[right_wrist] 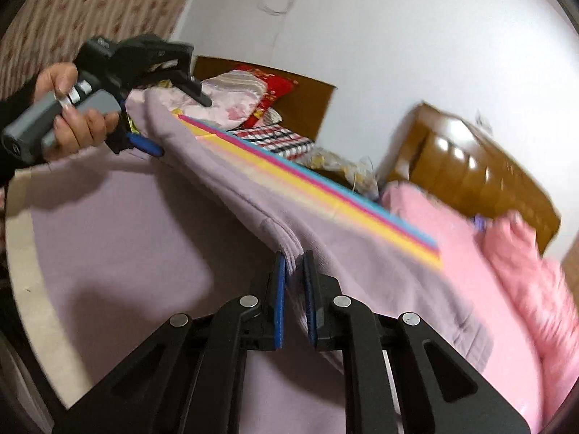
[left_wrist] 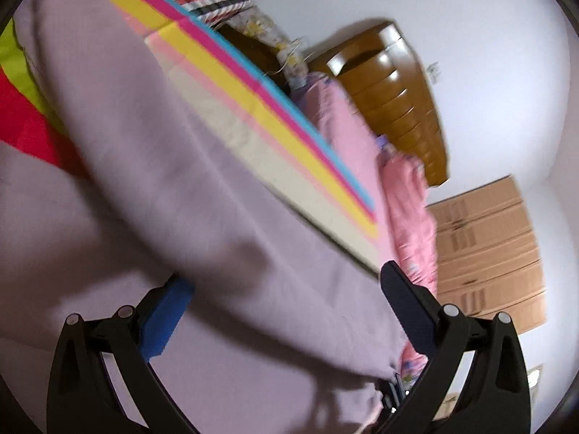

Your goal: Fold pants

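Observation:
The pants (right_wrist: 253, 195) are pale lilac and lie stretched over a bed, lifted along a folded edge. My right gripper (right_wrist: 294, 264) is shut on a thick fold of the pants. My left gripper (left_wrist: 282, 289) has its jaws wide apart with the lilac pants (left_wrist: 181, 181) draped between and over them; in the right wrist view the left gripper (right_wrist: 170, 123), held by a hand, has one finger above and one below the lifted cloth edge.
A bedsheet (left_wrist: 231, 72) with pink, yellow and blue stripes lies under the pants. A pink quilt (right_wrist: 506, 271) is bunched at the right. A wooden headboard (right_wrist: 470, 166), pillows (right_wrist: 231, 97) and a white wall stand behind. A wardrobe (left_wrist: 488, 246) is at the right.

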Tool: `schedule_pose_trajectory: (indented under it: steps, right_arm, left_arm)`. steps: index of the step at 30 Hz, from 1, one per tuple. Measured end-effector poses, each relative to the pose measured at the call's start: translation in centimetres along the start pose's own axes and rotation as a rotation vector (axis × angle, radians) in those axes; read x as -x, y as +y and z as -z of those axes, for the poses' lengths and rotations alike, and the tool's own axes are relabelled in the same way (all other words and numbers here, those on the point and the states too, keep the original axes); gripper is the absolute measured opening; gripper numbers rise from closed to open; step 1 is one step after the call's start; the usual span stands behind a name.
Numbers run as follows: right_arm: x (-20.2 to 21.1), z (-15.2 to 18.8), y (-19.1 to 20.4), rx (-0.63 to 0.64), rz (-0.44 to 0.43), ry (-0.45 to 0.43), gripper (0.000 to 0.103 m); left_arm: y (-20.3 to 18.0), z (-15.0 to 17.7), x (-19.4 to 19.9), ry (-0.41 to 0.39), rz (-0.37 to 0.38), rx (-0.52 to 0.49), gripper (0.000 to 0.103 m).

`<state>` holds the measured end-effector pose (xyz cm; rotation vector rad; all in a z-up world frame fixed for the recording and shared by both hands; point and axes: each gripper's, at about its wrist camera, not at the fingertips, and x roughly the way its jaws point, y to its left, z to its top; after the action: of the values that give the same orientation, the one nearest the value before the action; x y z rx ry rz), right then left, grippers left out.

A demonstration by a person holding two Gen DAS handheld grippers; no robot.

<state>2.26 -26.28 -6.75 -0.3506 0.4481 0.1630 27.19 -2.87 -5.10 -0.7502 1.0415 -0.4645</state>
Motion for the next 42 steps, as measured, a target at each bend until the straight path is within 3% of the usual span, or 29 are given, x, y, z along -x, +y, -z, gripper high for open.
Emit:
schedule_pose_trajectory:
  steps: [2, 3, 4, 6, 7, 8, 9, 11, 14, 16, 19, 20, 22, 29, 31, 33, 35, 36, 38, 42]
  right_arm:
    - [-0.2, 0.2, 0.7, 0.017, 0.036, 0.004, 0.012]
    - [-0.5, 0.1, 0.7, 0.001, 0.024, 0.020, 0.012]
    - [-0.6, 0.1, 0.3, -0.030, 0.005, 0.038, 0.014]
    - [-0.1, 0.2, -0.2, -0.096, -0.027, 0.054, 0.028]
    - [0.6, 0.2, -0.6, -0.134, -0.033, 0.048, 0.053]
    - [1.6, 0.2, -1.2, -0.186, -0.035, 0.031, 0.081]
    - [2.7, 0.2, -1.7, -0.240, -0.050, 0.010, 0.088]
    - [4.5, 0.7, -2.6, -0.379, -0.141, -0.009, 0.087]
    - [4.3, 2.6, -3.5, -0.603, -0.225, 0.041, 0.081]
    - [3.0, 4.3, -4.5, -0.751, -0.232, 0.103, 0.074]
    - [0.4, 7.1, -7.3, -1.011, -0.168, 0.225, 0.057]
    - [-0.2, 7.3, -8.1, -1.035, -0.148, 0.233, 0.048]
    - [-0.8, 6.9, -8.6, -1.042, -0.107, 0.257, 0.046]
    - [-3.7, 4.8, -9.4, -1.118, -0.016, 0.259, 0.049]
    - [-4.3, 4.7, -9.6, -1.150, -0.018, 0.229, 0.049]
    - [-4.4, 5.5, -9.5, -1.175, -0.012, 0.206, 0.043]
    - [-4.4, 6.2, -9.9, -1.198, 0.004, 0.192, 0.021]
    - [-4.2, 6.6, -10.0, -1.204, -0.004, 0.183, 0.018]
    - [-4.0, 7.0, -10.1, -1.211, -0.019, 0.156, 0.012]
    - [-3.3, 5.8, -10.3, -1.163, -0.046, 0.094, 0.010]
  left_arm:
    - [0.9, 0.1, -1.6, 0.023, -0.033, -0.003, 0.073]
    - [1.6, 0.3, -1.8, 0.039, -0.036, -0.004, 0.041]
    - [2.1, 0.8, -2.1, 0.050, -0.025, 0.000, 0.023]
    - [2.7, 1.2, -1.9, 0.029, -0.008, -0.004, 0.011]
    - [3.0, 1.3, -1.5, 0.017, -0.005, -0.013, 0.007]
    - [2.9, 1.6, -1.1, -0.002, 0.014, -0.018, 0.007]
    - [3.0, 1.6, -0.8, -0.014, 0.033, -0.021, 0.007]
    - [3.0, 1.8, 0.2, -0.044, 0.059, -0.028, 0.007]
    - [2.5, 2.3, 1.0, -0.084, 0.076, -0.053, 0.007]
    - [2.0, 2.0, 0.3, -0.088, 0.070, -0.058, 0.007]
    - [2.9, 1.9, 0.4, -0.077, 0.080, -0.032, 0.007]
    - [3.0, 1.8, 0.1, -0.075, 0.082, -0.029, 0.007]
    - [3.6, 2.3, 0.6, -0.074, 0.092, -0.024, 0.007]
    - [5.2, 2.7, 0.8, -0.066, 0.100, -0.019, 0.008]
    - [5.9, 2.5, 0.6, -0.059, 0.087, 0.001, 0.021]
    - [7.1, 2.6, 1.0, -0.072, 0.078, 0.037, 0.032]
    - [7.6, 2.2, 1.4, -0.092, 0.093, 0.054, 0.032]
    - [7.7, 2.0, 1.7, -0.109, 0.089, 0.058, 0.030]
    - [7.8, 1.7, 2.4, -0.147, 0.081, 0.033, 0.011]
    - [6.8, 1.6, 3.7, -0.186, 0.093, -0.004, 0.006]
